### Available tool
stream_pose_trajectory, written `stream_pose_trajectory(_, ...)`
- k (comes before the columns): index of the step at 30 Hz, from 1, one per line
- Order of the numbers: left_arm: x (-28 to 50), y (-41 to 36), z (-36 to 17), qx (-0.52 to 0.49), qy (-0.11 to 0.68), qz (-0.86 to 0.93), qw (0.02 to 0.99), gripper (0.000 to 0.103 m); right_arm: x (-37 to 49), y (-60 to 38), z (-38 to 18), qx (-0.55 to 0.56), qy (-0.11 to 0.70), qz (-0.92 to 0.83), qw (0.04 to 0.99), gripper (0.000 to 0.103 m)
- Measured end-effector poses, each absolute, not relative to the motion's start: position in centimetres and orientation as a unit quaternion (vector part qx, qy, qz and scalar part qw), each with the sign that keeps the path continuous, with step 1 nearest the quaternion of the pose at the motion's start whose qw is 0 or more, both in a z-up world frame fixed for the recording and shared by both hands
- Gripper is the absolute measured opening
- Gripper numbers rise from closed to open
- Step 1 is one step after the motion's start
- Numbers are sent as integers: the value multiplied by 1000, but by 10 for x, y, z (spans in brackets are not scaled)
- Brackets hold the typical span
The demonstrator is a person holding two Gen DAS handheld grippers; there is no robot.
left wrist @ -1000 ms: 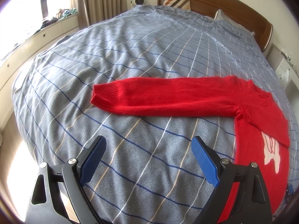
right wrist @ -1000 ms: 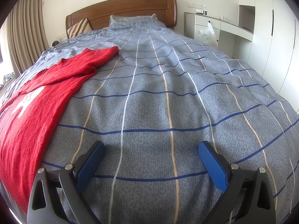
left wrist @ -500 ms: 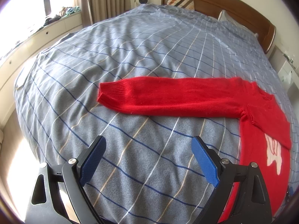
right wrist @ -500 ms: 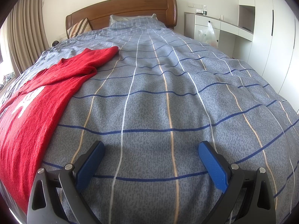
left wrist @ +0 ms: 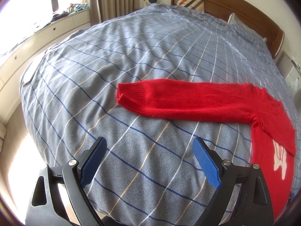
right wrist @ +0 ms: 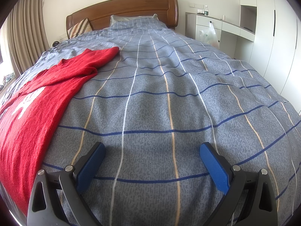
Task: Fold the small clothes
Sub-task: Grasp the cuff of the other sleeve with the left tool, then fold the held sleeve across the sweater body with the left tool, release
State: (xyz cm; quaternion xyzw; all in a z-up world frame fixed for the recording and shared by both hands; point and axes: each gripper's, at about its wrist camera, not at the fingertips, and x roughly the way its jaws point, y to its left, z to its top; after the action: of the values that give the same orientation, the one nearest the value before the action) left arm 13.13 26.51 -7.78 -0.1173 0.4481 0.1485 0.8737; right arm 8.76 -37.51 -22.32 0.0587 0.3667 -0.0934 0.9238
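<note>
Red sweater [left wrist: 216, 101] flat on the checked bedspread [left wrist: 143, 56], one sleeve stretched sideways; left gripper [left wrist: 149, 161] and right gripper [right wrist: 152, 164] both gape empty, so the left should pinch the ribbed cuff [left wrist: 129, 93] squarely before folding it inward.

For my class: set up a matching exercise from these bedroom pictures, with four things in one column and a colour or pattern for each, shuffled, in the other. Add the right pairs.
Things:
1. sweater
2. duvet cover
3. headboard
4. cushion

Colours or patterns:
A. brown wood
B. diagonal stripes
C. red
D. grey-blue with a grid of lines

Pairs: 1-C, 2-D, 3-A, 4-B
</note>
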Motion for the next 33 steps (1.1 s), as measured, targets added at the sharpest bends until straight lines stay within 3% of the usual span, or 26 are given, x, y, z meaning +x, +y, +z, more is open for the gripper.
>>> stream_pose_trajectory(8,144,363,-53,-226,409,181,866,94,87,-375,-224,58,366,-94,924,100)
stream_pose_trajectory(12,159,387,-76,-256,438,173,844,94,89,-375,-223,57,365,-96,924,100)
stream_pose_trajectory(17,188,366,-114,-262,487,118,825,85,92,-376,-223,54,363,-98,925,101)
stream_pose_trajectory(21,210,353,-136,-277,501,117,811,70,92,-376,-223,54,363,-99,925,101)
stream_pose_trajectory(23,220,343,-135,-267,504,112,814,36,93,-375,-224,53,362,-100,925,101)
stream_pose_trajectory(24,225,338,-131,-249,508,124,816,7,93,-375,-224,53,362,-100,925,101)
stream_pose_trajectory(28,239,312,-78,-216,467,106,851,3,93,-375,-224,54,363,-99,925,101)
stream_pose_trajectory(33,263,216,18,-153,404,4,902,3,95,-375,-224,54,364,-99,924,102)
